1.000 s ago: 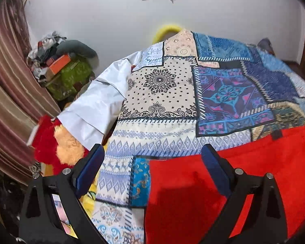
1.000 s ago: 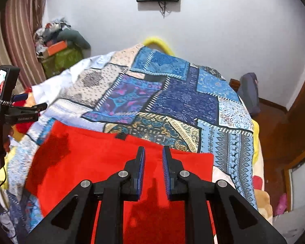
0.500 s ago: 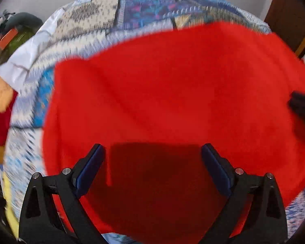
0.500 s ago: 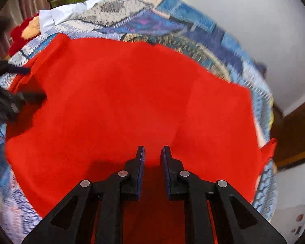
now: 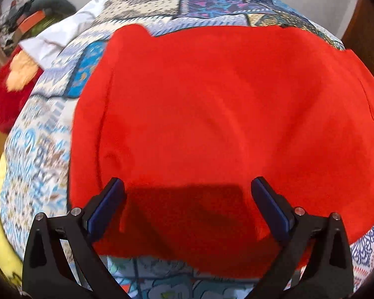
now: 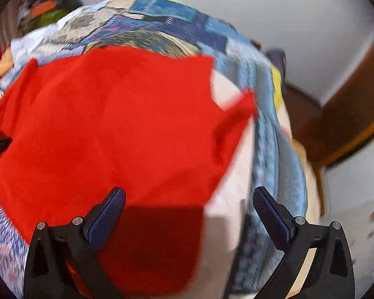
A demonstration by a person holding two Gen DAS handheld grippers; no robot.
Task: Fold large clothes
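Fingers spread wide on both tools, nothing between the pads. Left gripper (image 5: 187,199) hovers over the near hem of the red garment (image 5: 224,114), casting a shadow on the cloth. Right gripper (image 6: 189,204) hangs over the garment's right edge (image 6: 107,129), half above red cloth, half above pale bedding. Garment lies spread flat on the patchwork bedspread (image 5: 207,5), one sleeve (image 6: 233,122) sticking out to the right. Pile of clutter (image 5: 30,22) against the wall at far left. Right wrist view blurred
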